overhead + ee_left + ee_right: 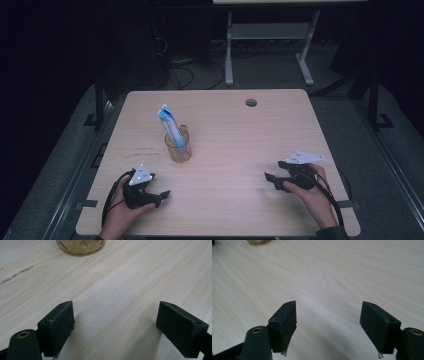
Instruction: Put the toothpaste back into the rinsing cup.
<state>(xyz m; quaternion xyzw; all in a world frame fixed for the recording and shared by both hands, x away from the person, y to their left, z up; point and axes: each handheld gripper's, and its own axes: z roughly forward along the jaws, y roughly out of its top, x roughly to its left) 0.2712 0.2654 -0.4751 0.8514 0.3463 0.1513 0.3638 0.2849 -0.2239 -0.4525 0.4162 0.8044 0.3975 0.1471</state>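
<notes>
Resting low at the worktop's [280, 120] near edge, both the left gripper [159, 196] and right gripper [272, 176] have fingers spread and empty, while the blue-and-white packet [169, 125] already stands upright in the amber glass [178, 147] mid-worktop, so little looks left.

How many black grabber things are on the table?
2. The left gripper is in the hand at the table's near left corner, and the right gripper is in the hand at the near right. Both sit apart from the glass cup.
</notes>
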